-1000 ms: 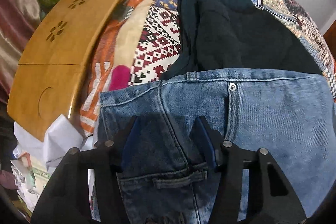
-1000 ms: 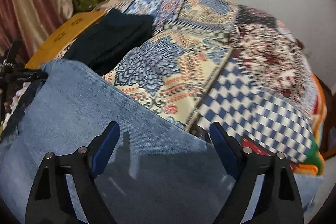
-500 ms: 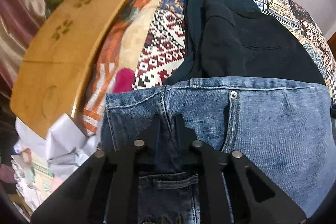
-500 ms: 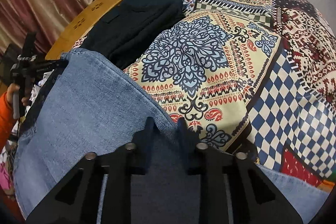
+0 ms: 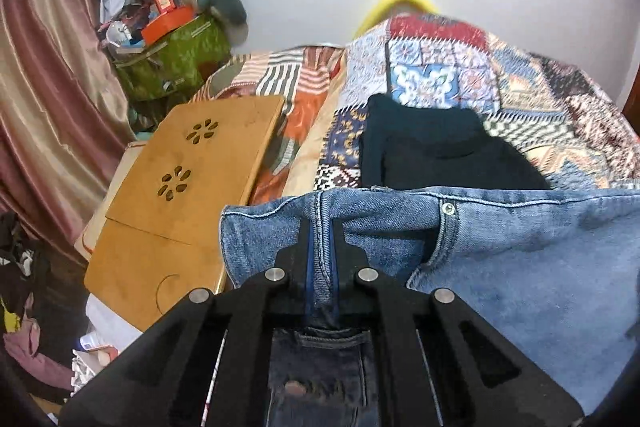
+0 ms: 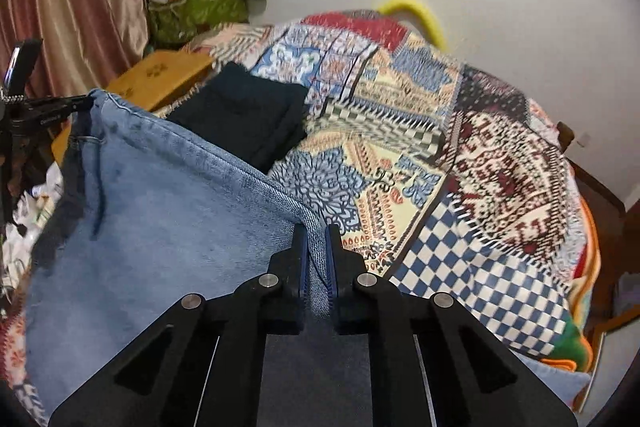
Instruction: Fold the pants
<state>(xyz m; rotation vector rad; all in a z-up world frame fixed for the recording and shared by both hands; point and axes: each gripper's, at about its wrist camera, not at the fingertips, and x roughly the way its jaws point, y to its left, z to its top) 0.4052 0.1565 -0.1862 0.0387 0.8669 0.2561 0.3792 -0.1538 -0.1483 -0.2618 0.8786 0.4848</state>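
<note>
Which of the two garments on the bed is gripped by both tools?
The blue jeans: left tool and right tool pinch them; the dark folded garment lies untouched.

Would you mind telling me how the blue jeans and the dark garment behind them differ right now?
The blue jeans are faded light denim; the dark garment is near black. The jeans are pinched at the waistband by the left tongs and at an edge by the right tongs; the dark garment lies untouched. The jeans hang spread out, while the dark garment sits folded. Both are over the patchwork quilt.
</note>
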